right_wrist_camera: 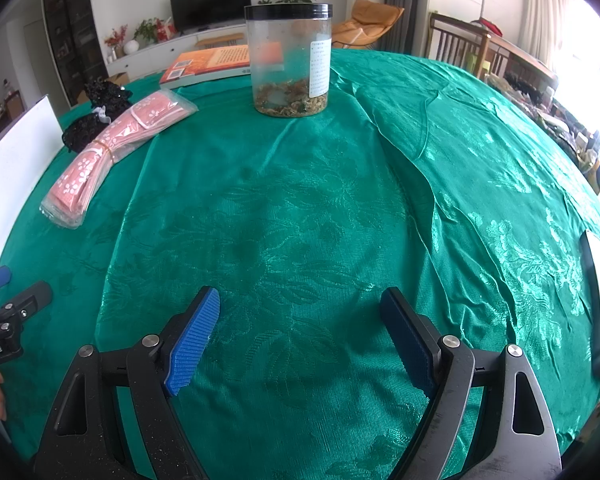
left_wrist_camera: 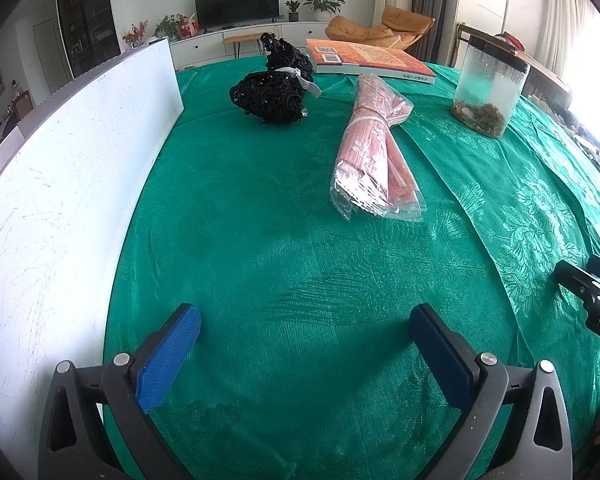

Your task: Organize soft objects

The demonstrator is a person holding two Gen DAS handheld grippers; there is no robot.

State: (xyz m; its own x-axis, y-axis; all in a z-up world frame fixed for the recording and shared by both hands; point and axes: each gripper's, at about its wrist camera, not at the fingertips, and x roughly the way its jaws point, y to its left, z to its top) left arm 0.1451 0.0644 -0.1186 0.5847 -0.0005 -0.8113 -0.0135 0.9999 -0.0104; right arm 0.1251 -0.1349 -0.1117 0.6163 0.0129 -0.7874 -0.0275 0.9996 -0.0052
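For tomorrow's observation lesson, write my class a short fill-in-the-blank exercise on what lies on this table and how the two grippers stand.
1. The tablecloth is ____ in colour.
2. The clear jar has a ____ lid.
3. The pink packet lies between the black lace bundle and the ____.
4. The left gripper and right gripper both stand ____, holding nothing.

Missing words: green; black; jar; open

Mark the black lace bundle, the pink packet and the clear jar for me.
black lace bundle (left_wrist_camera: pixel 269 98), left wrist view, on its lower lobe.
pink packet (left_wrist_camera: pixel 370 152), left wrist view, on the pink cloth below the band.
clear jar (right_wrist_camera: pixel 289 58), right wrist view, on its clear wall.
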